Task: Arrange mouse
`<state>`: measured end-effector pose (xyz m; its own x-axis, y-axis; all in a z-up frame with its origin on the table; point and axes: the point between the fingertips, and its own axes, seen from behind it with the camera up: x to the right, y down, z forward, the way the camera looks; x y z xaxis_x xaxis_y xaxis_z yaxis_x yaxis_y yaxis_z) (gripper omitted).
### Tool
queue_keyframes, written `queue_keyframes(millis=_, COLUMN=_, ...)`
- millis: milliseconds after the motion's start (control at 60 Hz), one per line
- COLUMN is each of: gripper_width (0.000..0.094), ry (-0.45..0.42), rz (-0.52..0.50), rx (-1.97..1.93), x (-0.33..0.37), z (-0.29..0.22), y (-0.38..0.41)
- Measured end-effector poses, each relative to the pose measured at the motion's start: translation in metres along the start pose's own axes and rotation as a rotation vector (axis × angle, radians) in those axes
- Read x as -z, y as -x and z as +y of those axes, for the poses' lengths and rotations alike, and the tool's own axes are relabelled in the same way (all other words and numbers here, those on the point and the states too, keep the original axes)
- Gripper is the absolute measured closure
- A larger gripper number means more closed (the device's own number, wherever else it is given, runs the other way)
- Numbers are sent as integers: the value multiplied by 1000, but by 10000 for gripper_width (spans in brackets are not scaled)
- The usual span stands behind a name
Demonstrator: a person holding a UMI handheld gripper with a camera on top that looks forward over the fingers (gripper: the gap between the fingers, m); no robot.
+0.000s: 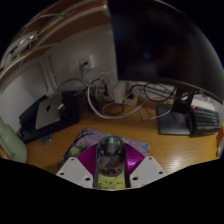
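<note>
A translucent grey mouse (109, 152) sits between my gripper's fingers, above the wooden desk (60, 150). Both magenta pads (90, 158) press against its sides, so my gripper (110, 160) is shut on the mouse. The mouse's rear and underside are hidden by the fingers. Its front points toward the back of the desk.
A large dark monitor (160, 45) stands at the back centre. White cables (110, 98) tangle below it. A silver laptop (45, 112) lies to the left, a black box (192, 118) to the right. A green object (10, 140) sits at the far left.
</note>
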<state>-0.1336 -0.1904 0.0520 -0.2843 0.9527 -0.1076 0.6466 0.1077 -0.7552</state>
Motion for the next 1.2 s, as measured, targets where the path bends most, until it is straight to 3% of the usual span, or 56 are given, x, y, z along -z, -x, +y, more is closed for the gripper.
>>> queue_keyframes(millis=167, gripper_width=557, ry=53, rz=14, rx=42, x=-34, z=40, y=22)
queue_keyframes(millis=350, gripper_width=441, ry=39, rz=53, rx=81, x=-42, z=52, y=18)
queue_keyframes(millis=450, gripper_width=58, ry=67, rz=67, rx=85, x=-31, z=55, y=16)
queue_keyframes(millis=483, gripper_width=91, ry=66, rz=62, rx=76, x=-22, z=53, y=15)
queue_keyframes(millis=667, gripper_width=81, ry=90, rz=25, rx=60, x=80, z=48, y=7)
queue_keyframes(millis=933, gripper_width=69, ry=160, rz=56, rx=46, x=251, z=69, y=-47)
queue_keyframes(millis=1200, gripper_width=71, ry=151, rz=143, rx=1, x=310, z=83, y=-96)
